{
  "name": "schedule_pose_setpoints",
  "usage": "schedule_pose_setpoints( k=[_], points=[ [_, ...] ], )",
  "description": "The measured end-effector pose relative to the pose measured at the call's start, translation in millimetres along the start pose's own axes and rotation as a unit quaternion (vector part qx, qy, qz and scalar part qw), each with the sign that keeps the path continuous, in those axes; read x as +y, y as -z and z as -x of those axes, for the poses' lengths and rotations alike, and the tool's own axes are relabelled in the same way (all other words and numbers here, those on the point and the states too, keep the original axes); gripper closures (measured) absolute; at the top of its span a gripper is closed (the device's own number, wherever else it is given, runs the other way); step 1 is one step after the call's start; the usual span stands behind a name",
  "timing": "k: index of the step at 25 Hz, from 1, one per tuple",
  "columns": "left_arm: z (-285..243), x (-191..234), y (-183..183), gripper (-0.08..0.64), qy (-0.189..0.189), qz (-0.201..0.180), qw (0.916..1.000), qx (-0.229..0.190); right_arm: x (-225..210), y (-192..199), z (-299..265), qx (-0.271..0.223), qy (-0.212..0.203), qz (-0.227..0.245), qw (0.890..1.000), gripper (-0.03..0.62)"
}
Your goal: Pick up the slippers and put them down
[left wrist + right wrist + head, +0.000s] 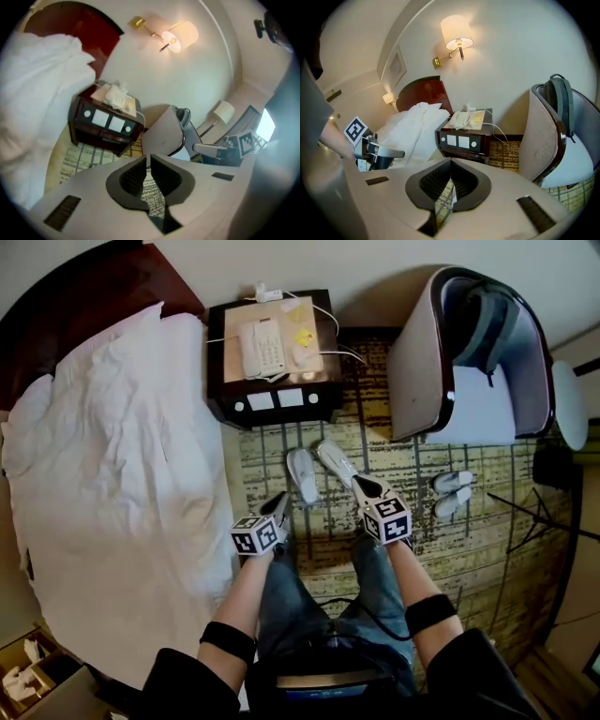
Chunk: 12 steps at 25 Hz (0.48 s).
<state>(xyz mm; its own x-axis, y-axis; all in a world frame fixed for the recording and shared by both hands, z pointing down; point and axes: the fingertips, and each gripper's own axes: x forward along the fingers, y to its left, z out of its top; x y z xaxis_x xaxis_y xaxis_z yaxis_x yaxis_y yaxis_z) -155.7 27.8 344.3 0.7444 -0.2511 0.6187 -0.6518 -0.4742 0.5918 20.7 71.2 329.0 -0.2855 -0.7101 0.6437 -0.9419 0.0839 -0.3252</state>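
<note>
Altogether, four slippers lie on the carpet, in two pairs.

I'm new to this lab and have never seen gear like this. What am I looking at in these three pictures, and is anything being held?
There is no robot: a person holds a gripper in each hand, the left gripper and the right gripper; the patterned cubes are part of them. The head view comes from a camera on the person's head, looking down. The two gripper views come from cameras riding on each gripper, looking along its fingers. On the carpet lies a pair of white slippers, with a second pair near the chair. Both grippers are shut and empty.
</note>
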Motion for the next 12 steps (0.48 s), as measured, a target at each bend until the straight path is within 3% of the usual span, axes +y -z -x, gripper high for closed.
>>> schedule_pose_setpoints(
  k=[6, 12],
  points=[
    [67.7, -60.7, -62.4, 0.558, -0.005, -0.092, 0.9941, -0.058, 18.9, -53.9, 54.5, -0.027, -0.006, 0.017, 0.999, 0.591],
    [113.7, -105.9, -106.1, 0.558, -0.023, -0.206, 0.9741, -0.089, 35.8, -89.3, 100.0, -0.06, -0.014, 0.034, 0.998, 0.591]
  ],
)
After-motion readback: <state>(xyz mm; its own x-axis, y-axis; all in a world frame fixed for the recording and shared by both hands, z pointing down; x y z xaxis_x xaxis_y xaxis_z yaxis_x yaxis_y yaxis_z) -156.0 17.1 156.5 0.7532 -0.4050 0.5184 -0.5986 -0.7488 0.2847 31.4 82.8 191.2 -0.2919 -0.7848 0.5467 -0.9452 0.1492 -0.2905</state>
